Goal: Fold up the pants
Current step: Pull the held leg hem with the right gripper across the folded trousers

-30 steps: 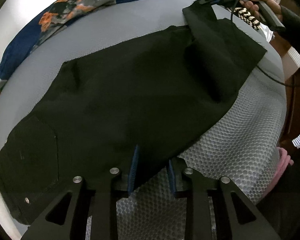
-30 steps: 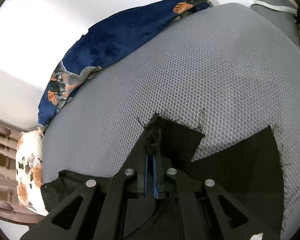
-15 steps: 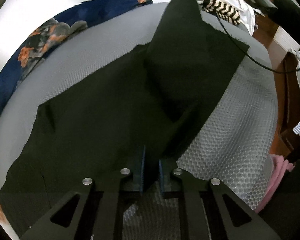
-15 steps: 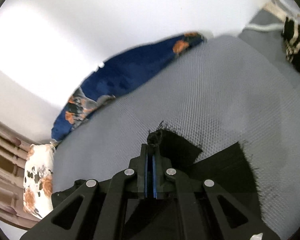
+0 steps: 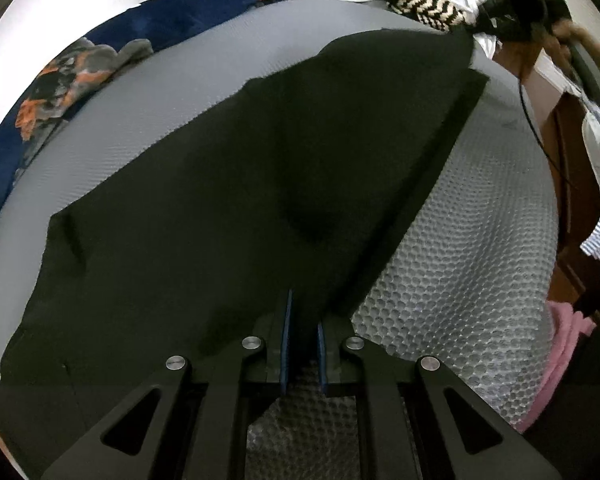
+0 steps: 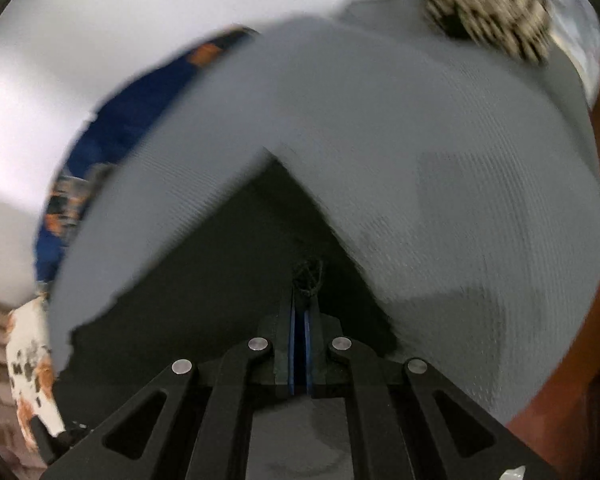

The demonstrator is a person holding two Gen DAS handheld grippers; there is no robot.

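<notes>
Black pants (image 5: 228, 184) lie spread over a grey honeycomb-textured bed (image 5: 460, 248). My left gripper (image 5: 302, 320) is shut on the near edge of the pants, with cloth pinched between its blue pads. My right gripper (image 6: 300, 320) is shut on a frayed hem corner of the pants (image 6: 228, 264) and holds that leg stretched. In the left wrist view the right gripper (image 5: 512, 4) sits at the far top right, holding the far end of the leg. The right wrist view is motion-blurred.
A blue floral blanket (image 5: 80, 68) lies along the bed's far left edge. A black-and-white striped garment (image 5: 424, 4) and white clothes are at the far end. Wooden furniture (image 5: 560, 152) stands to the right, and pink cloth (image 5: 560, 344) at the bed's right edge.
My left gripper closed on the pants edge. My right gripper lifted the leg hem and carried it across, laying the leg out straight over the other.
</notes>
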